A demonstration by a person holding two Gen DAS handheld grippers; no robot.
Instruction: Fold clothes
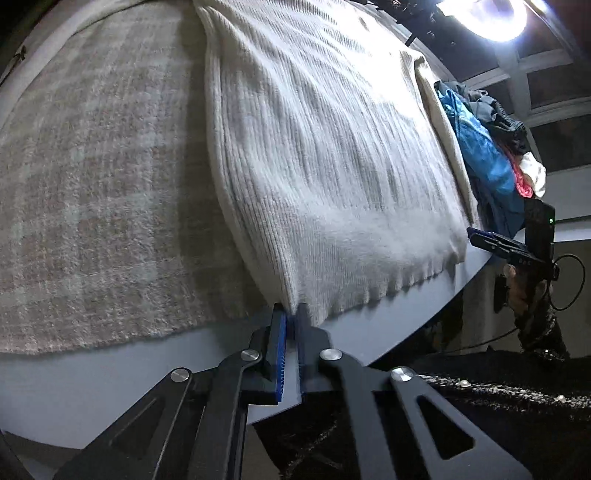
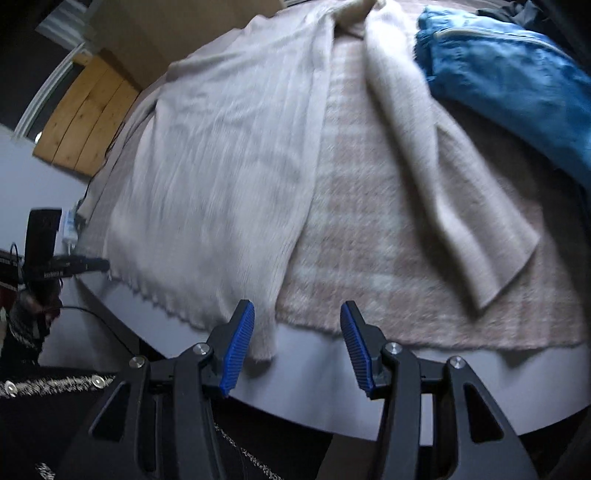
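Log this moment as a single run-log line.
left gripper: shut on sweater hem corner | right gripper: open, at other hem corner | sweater: flat on blanket | pile: beside

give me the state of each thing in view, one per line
left hand-held gripper: shut on the sweater's bottom corner
right hand-held gripper: open, holding nothing, near the hem
sweater: spread flat, not yet folded
sleeve: lying out to the side
blanket: flat under the sweater
blue garment: crumpled in a pile

Bright ring lamp (image 1: 491, 14), dark paned windows (image 1: 546, 74), wooden panel (image 2: 86, 122).
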